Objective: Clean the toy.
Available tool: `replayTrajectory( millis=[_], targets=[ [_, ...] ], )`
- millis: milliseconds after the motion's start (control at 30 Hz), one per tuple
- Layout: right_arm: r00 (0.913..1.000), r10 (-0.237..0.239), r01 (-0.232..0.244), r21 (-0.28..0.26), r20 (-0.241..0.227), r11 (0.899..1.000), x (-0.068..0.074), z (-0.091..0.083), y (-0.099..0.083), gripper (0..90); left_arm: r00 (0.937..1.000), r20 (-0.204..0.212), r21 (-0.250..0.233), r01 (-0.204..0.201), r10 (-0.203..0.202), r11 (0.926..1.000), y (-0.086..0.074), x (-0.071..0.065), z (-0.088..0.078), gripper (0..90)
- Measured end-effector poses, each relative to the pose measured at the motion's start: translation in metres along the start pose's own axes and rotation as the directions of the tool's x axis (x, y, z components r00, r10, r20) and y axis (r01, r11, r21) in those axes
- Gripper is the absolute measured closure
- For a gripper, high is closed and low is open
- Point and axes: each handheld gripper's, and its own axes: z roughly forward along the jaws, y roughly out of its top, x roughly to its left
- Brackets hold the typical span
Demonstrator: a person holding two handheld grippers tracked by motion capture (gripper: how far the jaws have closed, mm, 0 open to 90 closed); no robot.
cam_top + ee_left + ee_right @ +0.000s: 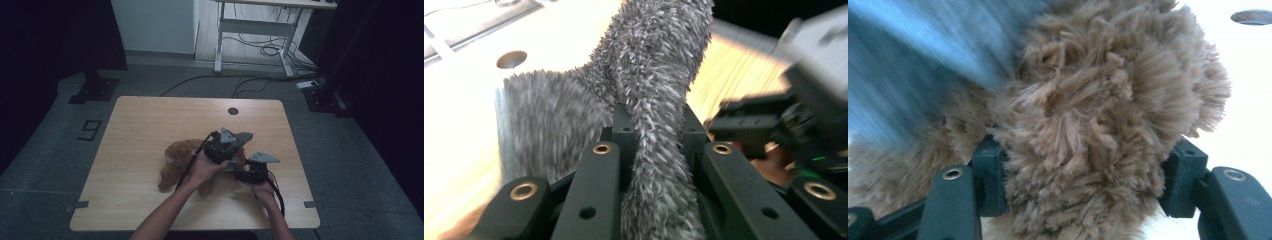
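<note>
You are working over a brown plush toy that is lying on the wooden table, a little nearer to you than the table's round hole.

Your left forearm is coming in from the bottom edge and slanting up and to the right, so that your left hand is lying across the toy's right half. The left gripper is pointing away from you, toward the hole, with its grey plate on top. In the left gripper view its jaws are clenched on a narrow fold of fuzzy fabric, which is looking grey there; the fabric is rising between the jaws and spreading out above them.

Your right hand is sitting just to the right of the toy, with the wrist low and the forearm running almost straight back to you. The right gripper is pointing left into the toy, close beside your left hand. In the right gripper view its jaws are gripping a thick tuft of the toy's brown fur, one pad pressing in on each side.
</note>
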Motion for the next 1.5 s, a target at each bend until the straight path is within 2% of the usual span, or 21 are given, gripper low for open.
replayTrajectory(
  millis=[67, 133, 167, 200, 267, 367, 433, 567, 700, 833, 933, 1067, 1100, 1167, 1200, 1233, 1267, 1300, 1367, 1433, 1500],
  targets=[
    [0.9997, 0.023, -0.023, 0.014, -0.006, 1.000, -0.004, 0.000, -0.002, 36.5, 0.9998, 0.005, -0.015, 0.019, -0.019, 0.9997, -0.005, 0.002, 0.003, 76.7],
    [0.9997, 0.022, -0.022, 0.012, -0.013, 1.000, -0.005, 0.000, -0.003, 36.6, 0.9998, -0.006, -0.019, 0.019, -0.020, 0.9996, -0.009, 0.004, -0.001, 76.8],
    [0.9999, 0.013, -0.013, 0.012, -0.010, 1.000, -0.004, 0.000, -0.003, 36.5, 0.9997, -0.021, -0.016, 0.011, -0.012, 0.9998, -0.010, 0.005, -0.003, 76.8],
    [1.0000, 0.008, -0.008, 0.008, -0.001, 1.000, -0.002, 0.001, -0.003, 36.5, 0.9982, -0.060, -0.007, -0.007, 0.006, 1.0000, -0.012, 0.006, -0.008, 76.9],
    [0.9998, 0.019, -0.019, 0.012, -0.003, 1.000, -0.003, 0.000, -0.003, 36.3, 0.9932, -0.112, 0.023, -0.029, 0.032, 0.9993, -0.016, 0.010, -0.015, 76.9],
    [0.9998, 0.021, -0.021, 0.008, -0.004, 1.000, -0.004, 0.000, -0.004, 36.2, 0.9873, -0.156, 0.063, -0.016, 0.026, 0.9979, -0.027, 0.024, -0.023, 77.0],
    [0.9998, 0.019, -0.019, 0.011, -0.007, 1.000, -0.004, 0.000, -0.004, 36.0, 0.9908, -0.134, 0.045, 0.028, -0.022, 0.9986, -0.036, 0.034, -0.031, 77.1],
    [0.9999, 0.016, -0.016, 0.013, -0.005, 1.000, -0.003, 0.000, -0.004, 36.0, 0.9844, -0.172, 0.035, 0.045, -0.038, 0.9984, -0.044, 0.047, -0.049, 77.0],
    [0.9997, 0.024, -0.024, 0.013, -0.009, 1.000, -0.004, -0.001, -0.004, 35.7, 0.9765, -0.197, 0.020, 0.094, -0.088, 0.9954, -0.057, 0.068, -0.067, 77.0],
    [0.9996, 0.025, -0.025, 0.016, -0.012, 1.000, -0.003, -0.001, -0.004, 35.7, 0.9606, -0.239, -0.001, 0.146, -0.142, 0.9893, -0.075, 0.087, -0.084, 76.9],
    [0.9997, 0.022, -0.022, 0.020, -0.013, 1.000, -0.004, -0.001, -0.004, 35.7, 0.9468, -0.261, -0.002, 0.194, -0.188, 0.9810, -0.093, 0.101, -0.093, 76.9],
    [0.9997, 0.015, -0.015, 0.033, -0.017, 0.999, -0.005, -0.001, -0.005, 35.5, 0.9354, -0.279, 0.053, 0.240, -0.217, 0.9692, -0.122, 0.112, -0.092, 77.1],
    [0.9996, 0.022, -0.021, 0.035, -0.017, 0.999, -0.005, -0.001, -0.006, 35.4, 0.9353, -0.269, 0.054, 0.253, -0.230, 0.9658, -0.134, 0.113, -0.089, 77.1],
    [0.9993, 0.029, -0.028, 0.035, -0.022, 0.999, -0.007, -0.001, -0.006, 35.4, 0.9365, -0.268, 0.002, 0.235, -0.226, 0.9720, -0.148, 0.107, -0.087, 77.5],
    [0.9995, 0.027, -0.027, 0.037, -0.017, 0.999, -0.007, 0.000, -0.006, 35.4, 0.9349, -0.290, -0.003, 0.212, -0.204, 0.9772, -0.149, 0.100, -0.087, 77.6],
    [0.9995, 0.027, -0.027, 0.037, -0.017, 0.999, -0.007, 0.000, -0.006, 35.4, 0.9349, -0.290, -0.003, 0.212, -0.204, 0.9772, -0.149, 0.100, -0.087, 77.6],
    [0.9995, 0.026, -0.026, 0.038, -0.015, 0.999, -0.006, 0.000, -0.006, 35.4, 0.9353, -0.304, 0.010, 0.193, -0.181, 0.9812, -0.148, 0.097, -0.087, 77.6],
    [0.9996, 0.025, -0.025, 0.038, -0.014, 0.999, -0.006, 0.001, -0.007, 35.4, 0.9347, -0.308, 0.015, 0.192, -0.178, 0.9813, -0.147, 0.096, -0.086, 77.5],
    [0.9996, 0.027, -0.026, 0.039, -0.011, 0.999, -0.006, 0.000, -0.007, 35.6, 0.9346, -0.294, 0.012, 0.212, -0.200, 0.9771, -0.146, 0.099, -0.086, 77.4],
    [0.9997, 0.022, -0.022, 0.034, -0.008, 0.999, -0.005, 0.001, -0.006, 36.1, 0.9378, -0.268, 0.006, 0.231, -0.221, 0.9729, -0.144, 0.104, -0.085, 77.4],
    [0.9997, 0.024, -0.024, 0.028, -0.001, 0.999, -0.006, 0.004, -0.005, 36.7, 0.9357, -0.256, 0.003, 0.252, -0.243, 0.9677, -0.140, 0.111, -0.080, 77.3]
  ],
)
